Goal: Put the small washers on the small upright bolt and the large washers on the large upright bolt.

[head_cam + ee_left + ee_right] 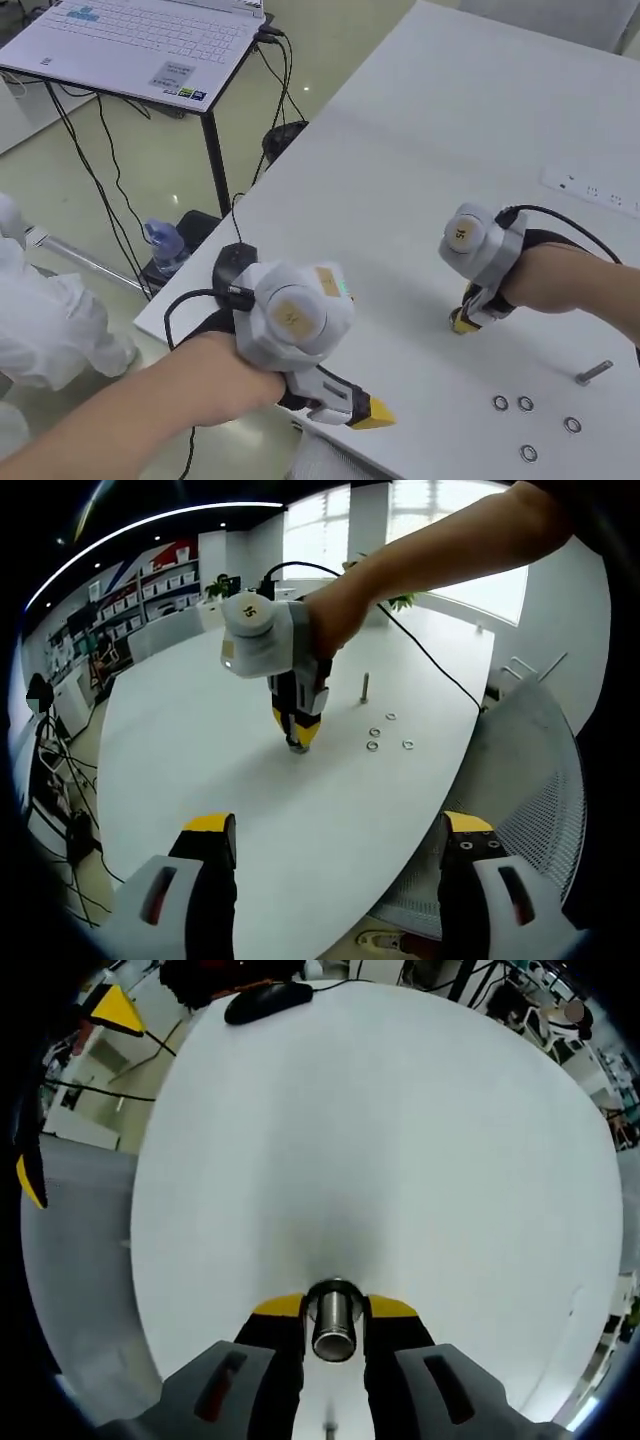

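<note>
Bolt (335,1332) between right tongs (336,1307), end-on

Head view: from above, facing forward and down over the worktop (420,150). Left gripper view: low at the worktop's edge, facing the right tongs (297,744) and washers (373,746), both shared with the head view. Right gripper view: close over the worktop, past the clasped bolt (336,1325).

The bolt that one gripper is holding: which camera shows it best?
The right gripper view: the bolt sits close up, end-on, clamped between the right gripper's jaws. In the head view and left gripper view, that gripper's body hides nearly all of it.
</note>
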Tool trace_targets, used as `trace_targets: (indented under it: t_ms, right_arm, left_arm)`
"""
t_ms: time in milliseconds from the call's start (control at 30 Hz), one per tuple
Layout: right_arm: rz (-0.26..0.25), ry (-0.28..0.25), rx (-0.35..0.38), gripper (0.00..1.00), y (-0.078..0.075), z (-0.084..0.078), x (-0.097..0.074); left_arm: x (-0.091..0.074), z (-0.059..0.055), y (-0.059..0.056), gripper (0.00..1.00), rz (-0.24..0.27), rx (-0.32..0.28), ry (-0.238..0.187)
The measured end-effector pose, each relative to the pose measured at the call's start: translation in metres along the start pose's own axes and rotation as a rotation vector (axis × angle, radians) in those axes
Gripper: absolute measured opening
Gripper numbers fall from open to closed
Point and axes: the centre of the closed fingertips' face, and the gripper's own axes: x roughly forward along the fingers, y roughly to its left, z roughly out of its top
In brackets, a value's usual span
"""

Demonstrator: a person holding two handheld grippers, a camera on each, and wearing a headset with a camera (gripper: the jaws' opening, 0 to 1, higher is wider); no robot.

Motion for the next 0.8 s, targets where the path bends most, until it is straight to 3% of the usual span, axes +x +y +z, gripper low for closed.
trace_targets:
  t_ms: [333,800]
  right_arm:
    - [-0.008,0.007,-0.008,0.21,0.0042,-0.0005,-0.0025]
    - [-0.007,-0.003,0.007,0.23,-0.0054,-0.0007,0.0047]
  left_arm:
    - [0.0029,0.0020,-0.0011,0.83,-0.007,0.006,0.002]
    - [0.0051,0.0001,-0.0017,0.82,-0.011,0.006,0.011]
